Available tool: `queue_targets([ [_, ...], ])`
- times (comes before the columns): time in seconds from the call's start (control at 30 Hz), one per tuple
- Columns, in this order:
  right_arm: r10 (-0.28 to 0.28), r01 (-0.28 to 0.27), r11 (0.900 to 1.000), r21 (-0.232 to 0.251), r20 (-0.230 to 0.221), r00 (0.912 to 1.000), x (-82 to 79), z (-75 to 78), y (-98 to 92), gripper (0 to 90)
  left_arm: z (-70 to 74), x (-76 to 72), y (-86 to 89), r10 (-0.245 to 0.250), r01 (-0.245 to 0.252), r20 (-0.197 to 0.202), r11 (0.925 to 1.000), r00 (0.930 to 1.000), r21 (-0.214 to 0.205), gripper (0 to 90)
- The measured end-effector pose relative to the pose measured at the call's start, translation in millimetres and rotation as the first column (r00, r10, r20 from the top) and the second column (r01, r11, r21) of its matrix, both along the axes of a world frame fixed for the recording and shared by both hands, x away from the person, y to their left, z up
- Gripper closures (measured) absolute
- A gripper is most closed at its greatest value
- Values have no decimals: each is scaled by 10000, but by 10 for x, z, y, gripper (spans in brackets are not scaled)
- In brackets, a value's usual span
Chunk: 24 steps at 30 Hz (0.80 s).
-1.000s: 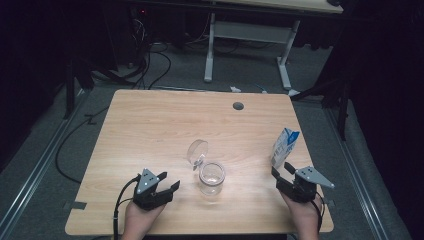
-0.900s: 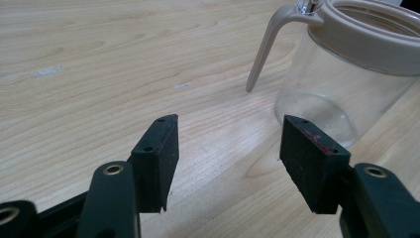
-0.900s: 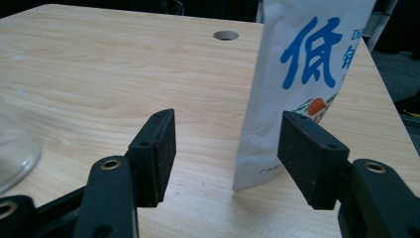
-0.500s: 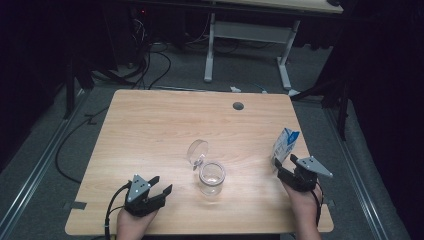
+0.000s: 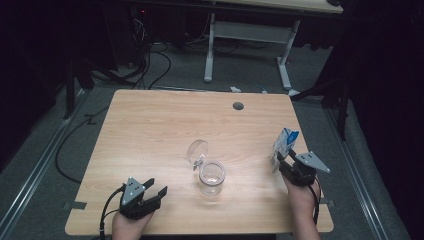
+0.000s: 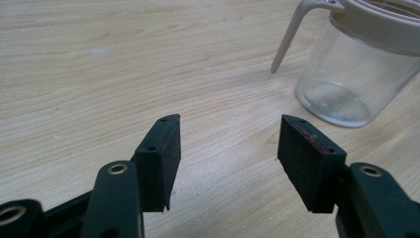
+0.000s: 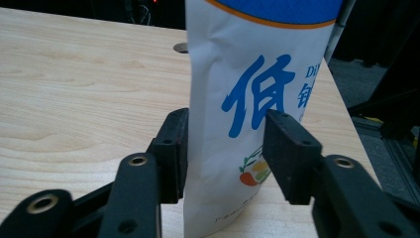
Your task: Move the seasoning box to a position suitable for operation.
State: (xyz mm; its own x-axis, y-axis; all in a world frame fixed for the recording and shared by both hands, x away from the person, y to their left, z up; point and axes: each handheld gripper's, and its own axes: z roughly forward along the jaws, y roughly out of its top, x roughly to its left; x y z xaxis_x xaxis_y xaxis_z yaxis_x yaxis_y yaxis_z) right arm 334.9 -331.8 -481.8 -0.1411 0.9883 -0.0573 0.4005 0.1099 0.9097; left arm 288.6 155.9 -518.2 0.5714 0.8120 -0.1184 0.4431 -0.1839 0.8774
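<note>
1. Your right hand-held gripper (image 7: pixel 225 148) is at the carton (image 7: pixel 257 99), with the jaws on either side of its lower half. They have just been closing, and the carton is between them.
2. In the right gripper view both pads look to be up against the carton's sides, the left one pressing into the white wall. Reads as a pinch on the carton.
3. The carton (image 5: pixel 283 146) stands upright near the right edge of the worktop (image 5: pixel 150 125). White body, blue top band, blue characters on the face, fruit graphic low down.
4. In the high view your right hand-held gripper (image 5: pixel 289 165) sits just on your side of the carton, its grey plate on top.
5. Your left hand-held gripper (image 5: pixel 156 191) is near the front-left of the worktop, resting low and pointing right, towards the jar.
6. Its jaws are spread wide with nothing but bare wood between the pads (image 6: pixel 307 163).
7. The glass jar (image 5: pixel 212 177) stands upright mid-worktop, well apart from both grippers. Its hinged lid (image 5: pixel 197 151) is flipped open behind it.
8. In the left gripper view the jar (image 6: pixel 354 74) is ahead and to the right, with its beige rim and wire bail visible. It looks empty.
</note>
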Motion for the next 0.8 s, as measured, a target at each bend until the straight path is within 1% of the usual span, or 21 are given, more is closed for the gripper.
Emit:
queue_targets([
  [0.23,51,-51,10000,19,63,10000,-39,-4,-23,686,2,8,-14,-51,52,-43,10000,10000,10,432],
  [0.33,126,-126,9999,-68,85,9999,-58,-7,-37,751,3,18,-30,-113,113,-40,9999,9999,-10,432],
  [0.4,246,-246,9996,-102,27,9997,-73,-18,-55,832,2,29,-45,-161,160,-54,9999,9999,-25,432],
  [0.43,284,-284,9996,7,-38,9996,-82,-22,-67,863,0,36,-54,-201,201,-50,9998,9998,-25,432],
  [0.47,283,-283,9996,2,-29,9996,-92,-24,-83,896,0,45,-65,-231,230,-55,9997,9997,-37,432],
  [0.5,345,-345,9994,-15,-2,9994,-106,-28,-99,900,1,55,-77,-262,261,-66,9996,9996,-59,433],
  [0.7,979,-979,9940,479,23,9952,-221,-34,-171,900,15,137,-162,-507,506,-58,9986,9987,-143,433],
  [0.8,1144,-1141,9920,542,-7,9934,-297,-30,-188,900,7,186,-229,-671,670,-86,9977,9977,-117,432],
])
